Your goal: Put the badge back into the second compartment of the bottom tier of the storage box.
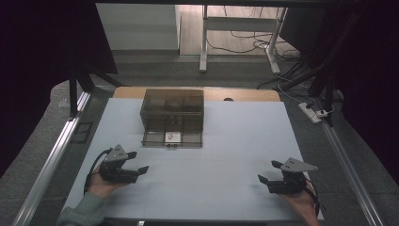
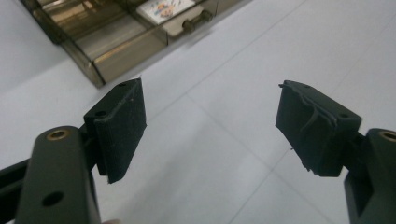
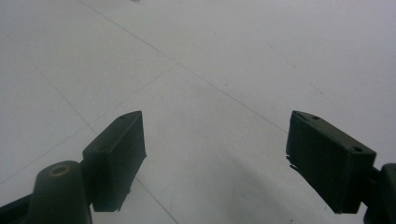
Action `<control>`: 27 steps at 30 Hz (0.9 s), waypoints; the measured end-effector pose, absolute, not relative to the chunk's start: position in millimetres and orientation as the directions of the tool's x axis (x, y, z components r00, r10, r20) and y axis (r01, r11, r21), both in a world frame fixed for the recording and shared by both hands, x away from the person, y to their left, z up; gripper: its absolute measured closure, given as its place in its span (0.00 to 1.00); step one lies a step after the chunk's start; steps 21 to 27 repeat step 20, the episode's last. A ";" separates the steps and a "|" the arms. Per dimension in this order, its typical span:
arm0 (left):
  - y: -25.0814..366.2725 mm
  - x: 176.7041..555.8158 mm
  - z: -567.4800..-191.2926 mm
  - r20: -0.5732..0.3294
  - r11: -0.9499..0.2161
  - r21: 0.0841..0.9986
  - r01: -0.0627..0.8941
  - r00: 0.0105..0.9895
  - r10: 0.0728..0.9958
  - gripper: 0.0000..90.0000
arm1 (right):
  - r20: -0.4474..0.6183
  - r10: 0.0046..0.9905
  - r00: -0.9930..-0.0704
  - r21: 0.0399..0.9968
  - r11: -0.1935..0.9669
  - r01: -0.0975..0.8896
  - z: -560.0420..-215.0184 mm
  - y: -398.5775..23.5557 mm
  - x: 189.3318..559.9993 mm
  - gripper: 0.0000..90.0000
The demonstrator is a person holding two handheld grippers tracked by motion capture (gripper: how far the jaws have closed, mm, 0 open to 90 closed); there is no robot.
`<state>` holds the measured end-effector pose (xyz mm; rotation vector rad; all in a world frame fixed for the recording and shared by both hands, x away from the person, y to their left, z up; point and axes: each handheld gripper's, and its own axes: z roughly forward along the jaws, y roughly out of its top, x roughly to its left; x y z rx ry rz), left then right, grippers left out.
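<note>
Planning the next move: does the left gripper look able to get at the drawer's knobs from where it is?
Probably yes. The left gripper is open with nothing between its jaws, and bare table lies between it and the knobs on the pulled-out drawer of the smoky box.

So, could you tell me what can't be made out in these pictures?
- Contents of the smoky drawer box: high view, tinted walls and small size hide them.
- Print on the card in the open drawer: left gripper view, cut off by the top edge.
- Person's right hand: high view, cut off by the bottom edge.
</note>
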<state>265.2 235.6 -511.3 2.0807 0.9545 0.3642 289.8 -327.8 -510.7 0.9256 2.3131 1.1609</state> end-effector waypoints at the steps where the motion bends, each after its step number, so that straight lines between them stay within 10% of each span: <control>1: 236.5 264.2 -513.0 -0.066 -0.395 0.766 0.508 0.673 0.737 0.26 | -0.050 0.708 -0.704 0.813 0.438 0.383 -510.6 -328.1 289.4 0.22; 27: 235.9 266.7 -515.7 -0.061 -0.398 0.763 0.510 0.669 0.741 0.25 | -0.068 0.710 -0.701 0.824 0.436 0.362 -507.6 -329.4 285.6 0.22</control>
